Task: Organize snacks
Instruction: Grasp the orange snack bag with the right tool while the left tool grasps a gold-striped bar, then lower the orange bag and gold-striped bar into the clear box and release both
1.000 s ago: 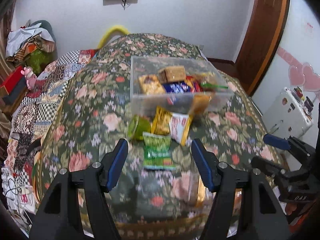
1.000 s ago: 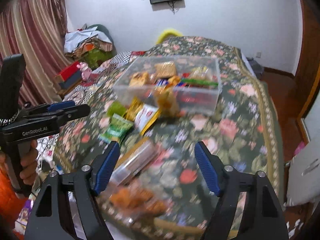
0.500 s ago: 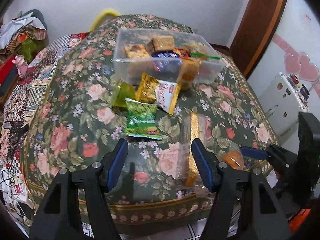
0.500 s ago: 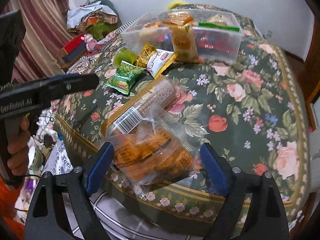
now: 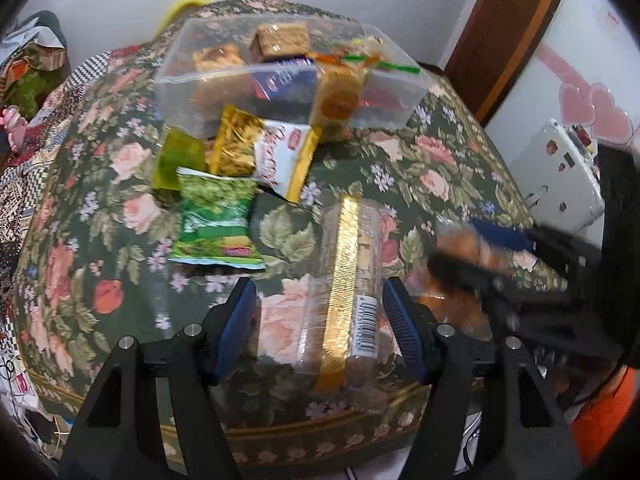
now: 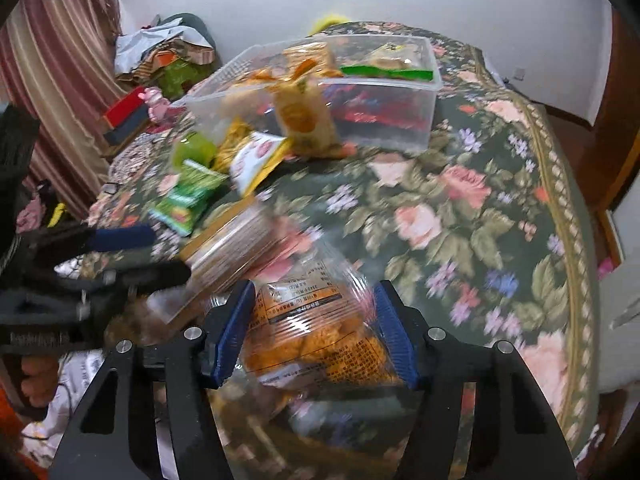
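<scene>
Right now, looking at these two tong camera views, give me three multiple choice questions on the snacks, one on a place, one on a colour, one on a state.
1. Where does the green foil snack packet lie?
A. inside the clear plastic storage box
B. on the floral tablecloth, in front of the box
C. between the left tongs' fingers

2. What colour is the strip along the long clear biscuit sleeve?
A. gold
B. red
C. blue

3. How do the right tongs stand?
A. spread over bare cloth
B. out of view
C. fingers on either side of the clear bag of orange snacks

Answers: 1 B, the packet rests on the floral tablecloth, short of the clear plastic storage box. 2 A, a gold band runs its length. 3 C, both blue pads flank the bag; motion blur hides whether they press on it.
</scene>
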Tool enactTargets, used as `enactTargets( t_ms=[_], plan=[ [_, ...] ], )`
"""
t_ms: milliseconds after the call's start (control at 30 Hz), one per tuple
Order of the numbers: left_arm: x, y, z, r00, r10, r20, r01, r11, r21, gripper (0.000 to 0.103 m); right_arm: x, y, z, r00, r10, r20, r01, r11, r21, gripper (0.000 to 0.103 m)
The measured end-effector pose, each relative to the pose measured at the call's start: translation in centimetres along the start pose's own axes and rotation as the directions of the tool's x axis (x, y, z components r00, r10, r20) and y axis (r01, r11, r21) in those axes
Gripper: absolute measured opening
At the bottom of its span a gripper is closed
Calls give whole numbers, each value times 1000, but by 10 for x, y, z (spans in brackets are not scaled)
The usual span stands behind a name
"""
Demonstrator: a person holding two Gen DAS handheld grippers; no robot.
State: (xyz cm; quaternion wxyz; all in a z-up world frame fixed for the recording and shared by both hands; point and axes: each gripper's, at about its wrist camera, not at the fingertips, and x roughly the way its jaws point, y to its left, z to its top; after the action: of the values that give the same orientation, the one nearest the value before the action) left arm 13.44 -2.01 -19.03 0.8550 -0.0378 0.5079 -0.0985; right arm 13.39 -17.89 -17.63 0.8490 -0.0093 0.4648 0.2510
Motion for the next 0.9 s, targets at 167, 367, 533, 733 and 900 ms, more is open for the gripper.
enactTargets(
  t_ms=[167,367,533,733,900],
  plan=[
    [18,-5,-1,1000,7,-20,-7,1000,14,65,-3,-11,14,1000,-25,12,24,999,31,58],
    [23,-11,-1,1000,0,21,-1,999,49,37,-27,-16,7,999,-24,35,21,996,83,64],
    [21,-8,0,999,0,36,-1,999,41,36,-23,-13,-8,1000,-29,-3,29,992,125,71],
    [4,6,2,998,14,69,-15,1000,12,36,-15,-11,-4,1000,-9,-22,13,989,148,81],
    [-8,13,1,996,19,87,-19,1000,4,36,2,-6,2,999,-9,-54,15,993,118,92]
  ],
)
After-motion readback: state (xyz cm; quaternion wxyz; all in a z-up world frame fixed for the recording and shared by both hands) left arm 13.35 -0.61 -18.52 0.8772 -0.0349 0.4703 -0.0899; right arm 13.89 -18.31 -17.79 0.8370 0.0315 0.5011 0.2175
